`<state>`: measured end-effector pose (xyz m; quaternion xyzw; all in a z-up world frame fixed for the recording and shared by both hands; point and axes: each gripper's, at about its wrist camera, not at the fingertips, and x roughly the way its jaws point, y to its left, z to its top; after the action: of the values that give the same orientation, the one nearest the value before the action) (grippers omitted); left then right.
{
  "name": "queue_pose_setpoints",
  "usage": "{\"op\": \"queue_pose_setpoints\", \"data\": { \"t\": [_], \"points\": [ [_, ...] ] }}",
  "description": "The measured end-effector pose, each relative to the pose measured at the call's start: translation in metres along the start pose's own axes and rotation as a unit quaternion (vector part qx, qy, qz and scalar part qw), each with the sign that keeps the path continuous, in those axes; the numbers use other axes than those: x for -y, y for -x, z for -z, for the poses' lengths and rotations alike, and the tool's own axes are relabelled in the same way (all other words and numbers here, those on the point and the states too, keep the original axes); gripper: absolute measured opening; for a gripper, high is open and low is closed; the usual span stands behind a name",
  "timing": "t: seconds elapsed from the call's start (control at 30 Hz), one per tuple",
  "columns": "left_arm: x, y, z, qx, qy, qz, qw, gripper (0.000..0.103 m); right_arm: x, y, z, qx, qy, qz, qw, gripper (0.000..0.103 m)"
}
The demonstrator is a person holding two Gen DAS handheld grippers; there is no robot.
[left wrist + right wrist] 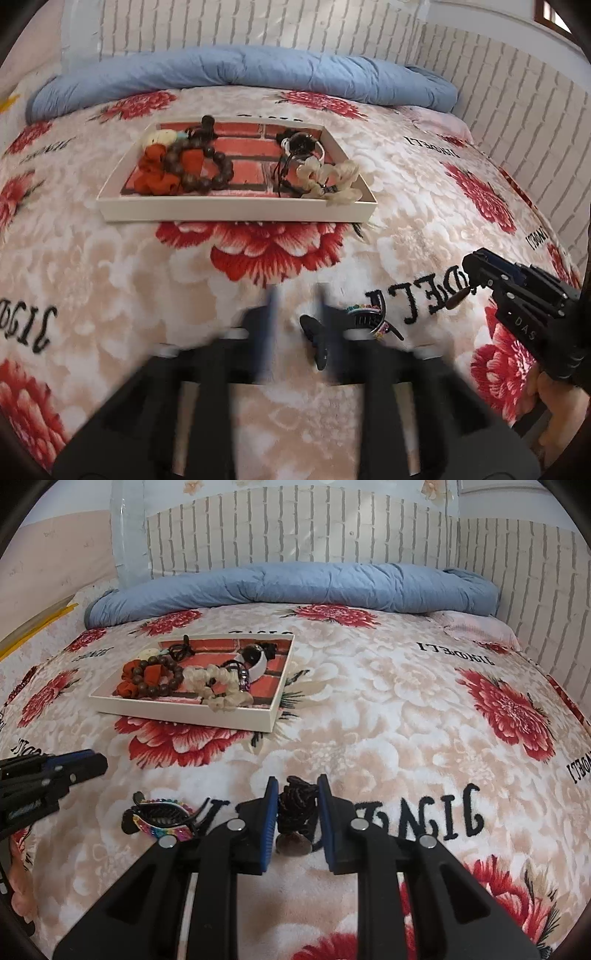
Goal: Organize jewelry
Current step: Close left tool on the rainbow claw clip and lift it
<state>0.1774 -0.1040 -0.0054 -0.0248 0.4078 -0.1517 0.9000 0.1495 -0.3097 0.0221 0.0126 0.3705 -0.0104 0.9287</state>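
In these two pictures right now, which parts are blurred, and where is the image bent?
Left wrist view: the left tongs are smeared by motion blur, while the tray stays sharp. Right wrist view: the right tongs and the dark braided piece between them are crisp. Both views: the fisheye lens curves the bed and darkens the corners.

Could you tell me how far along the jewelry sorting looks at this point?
Mostly done: the tray already holds a wooden bead bracelet, scrunchies and a bangle. In hand: the right gripper is shut on a dark braided cord piece. Left: the rainbow hair claw lies on the blanket, beside the open left gripper.
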Motion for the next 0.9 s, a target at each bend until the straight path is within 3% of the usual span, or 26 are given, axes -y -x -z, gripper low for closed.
{"op": "queue_pose_setpoints", "data": {
  "t": [0.07,0.3,0.67,0.9],
  "points": [
    [0.007,0.002,0.004,0.013,-0.009,-0.018,0.9997,0.070,0.004,-0.001,0.003,-0.003,-0.005,0.000,1.000,0.022],
    [0.030,-0.006,0.010,0.007,-0.025,-0.027,0.9993,0.093,0.021,0.005,0.008,-0.005,-0.008,0.007,1.000,0.022],
    [0.057,-0.050,0.025,-0.041,-0.038,-0.075,0.9956,0.098,0.048,-0.003,0.024,-0.015,-0.023,0.006,1.000,0.022],
    [0.051,-0.077,0.023,-0.088,-0.022,-0.061,0.9940,0.098,0.052,-0.010,0.025,-0.016,-0.027,0.001,0.999,0.022]
  ]
}}
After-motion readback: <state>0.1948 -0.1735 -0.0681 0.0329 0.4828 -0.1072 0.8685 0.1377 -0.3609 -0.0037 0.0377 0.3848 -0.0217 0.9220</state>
